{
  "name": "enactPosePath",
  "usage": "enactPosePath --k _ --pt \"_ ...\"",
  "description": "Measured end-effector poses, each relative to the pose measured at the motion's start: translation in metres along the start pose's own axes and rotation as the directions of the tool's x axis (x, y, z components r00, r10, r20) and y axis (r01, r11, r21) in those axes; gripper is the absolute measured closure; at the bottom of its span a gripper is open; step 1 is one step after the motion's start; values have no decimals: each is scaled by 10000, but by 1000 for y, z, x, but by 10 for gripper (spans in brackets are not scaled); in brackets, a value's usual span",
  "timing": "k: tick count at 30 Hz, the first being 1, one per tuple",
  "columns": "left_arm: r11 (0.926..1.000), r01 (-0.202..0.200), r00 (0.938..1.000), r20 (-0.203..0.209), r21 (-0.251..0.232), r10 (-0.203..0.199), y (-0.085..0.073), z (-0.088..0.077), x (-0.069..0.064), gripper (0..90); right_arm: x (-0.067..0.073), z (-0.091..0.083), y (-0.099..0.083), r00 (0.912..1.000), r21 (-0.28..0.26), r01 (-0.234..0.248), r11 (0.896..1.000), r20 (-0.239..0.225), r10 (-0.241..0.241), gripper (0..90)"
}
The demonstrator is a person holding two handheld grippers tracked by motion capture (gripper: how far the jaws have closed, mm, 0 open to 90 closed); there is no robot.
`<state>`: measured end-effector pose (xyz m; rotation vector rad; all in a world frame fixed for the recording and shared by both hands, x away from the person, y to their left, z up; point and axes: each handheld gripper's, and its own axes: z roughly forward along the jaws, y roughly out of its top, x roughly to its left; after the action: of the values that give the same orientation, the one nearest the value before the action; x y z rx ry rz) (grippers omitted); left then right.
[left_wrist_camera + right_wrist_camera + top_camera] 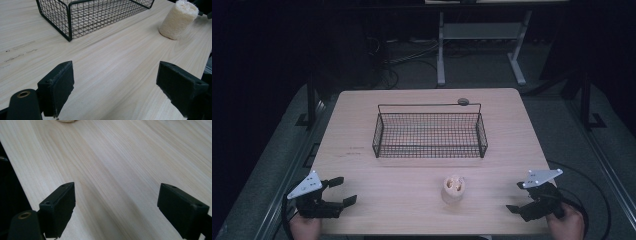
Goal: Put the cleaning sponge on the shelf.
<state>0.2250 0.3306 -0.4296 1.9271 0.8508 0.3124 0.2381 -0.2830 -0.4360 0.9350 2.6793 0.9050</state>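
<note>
Meanwhile, loofah (pixel 453 189) stands between open claws, well apart from basket (pixel 430 150).

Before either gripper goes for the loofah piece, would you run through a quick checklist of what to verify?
1. Left gripper jaws open with nothing between them: ok.
2. Right gripper jaws open with nothing between them: ok.
3. Loofah piece standing upright on the table, between the two grippers: ok.
4. Wire basket holding nothing, open at the top: ok.
5. Bare table between the loofah piece and the basket: ok.
6. Loofah firm enough to grip without crushing: cannot tell.
</note>
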Motion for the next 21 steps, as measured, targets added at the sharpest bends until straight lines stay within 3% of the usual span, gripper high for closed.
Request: enactPosePath --k 4,7,14,21 --pt "9999 88 10000 -11 86 -88 0 2 2 134 0 2 1 9998 62 161 9999 -111 -161 147" --pt "9999 72 10000 -22 83 -72 0 3 2 134 1 2 1 9984 68 343 9994 -451 -340 148" --pt "9999 13 10000 42 162 -13 0 4 1 134 4 1 5 9979 63 414 9991 -501 -410 148" --pt "9999 126 9999 -61 46 -126 -2 1 2 134 8 2 18 9954 135 778 9969 -569 -769 147"
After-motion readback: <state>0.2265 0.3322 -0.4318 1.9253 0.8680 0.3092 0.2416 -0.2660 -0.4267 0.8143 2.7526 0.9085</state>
